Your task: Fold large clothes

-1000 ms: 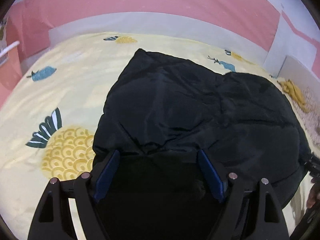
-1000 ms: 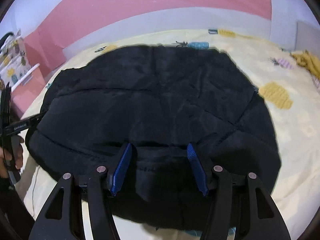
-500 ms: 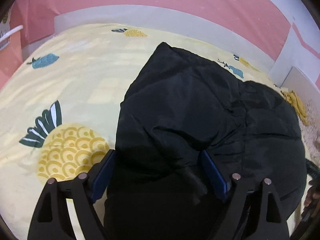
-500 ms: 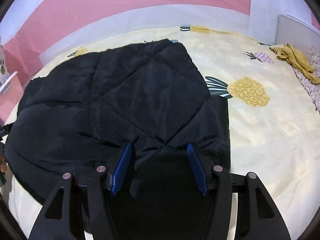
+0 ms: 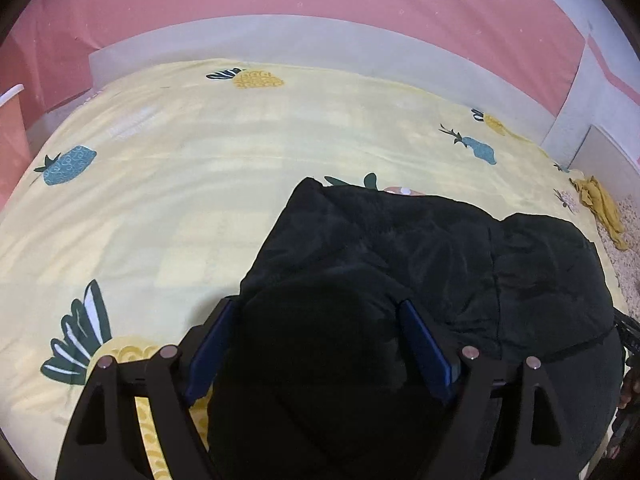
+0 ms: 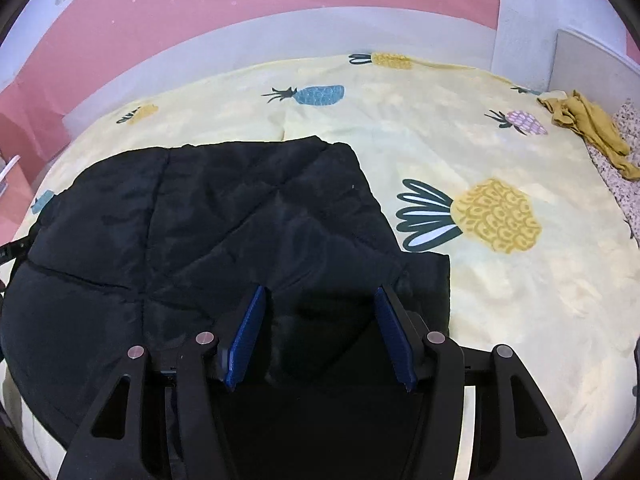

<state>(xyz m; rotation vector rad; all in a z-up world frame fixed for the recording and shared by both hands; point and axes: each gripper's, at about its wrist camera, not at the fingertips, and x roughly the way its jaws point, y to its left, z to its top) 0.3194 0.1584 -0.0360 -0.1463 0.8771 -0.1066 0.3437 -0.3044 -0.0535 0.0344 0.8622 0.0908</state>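
A black quilted jacket (image 5: 420,248) lies on a yellow pineapple-print bed sheet (image 5: 200,160). In the left wrist view my left gripper (image 5: 318,308) is shut on a thick bunch of the jacket's near edge, and the fabric fills the gap between the blue pads. In the right wrist view the jacket (image 6: 240,208) spreads to the left, one layer folded over another. My right gripper (image 6: 320,292) is shut on a raised fold of it near the right edge. The jaws of both stand wide around the padding.
The sheet (image 6: 520,300) is bare to the right of the jacket. A crumpled mustard cloth (image 6: 588,128) lies at the far right by a speckled cover (image 6: 628,168). A pink wall and a grey bed frame run behind. The other gripper's tip (image 5: 628,332) shows at the right edge.
The jacket's far edge has drawn nearer in the left view, baring more sheet beyond it. In the right view the jacket has shifted left, uncovering the big yellow pineapple. Both grips are unchanged.
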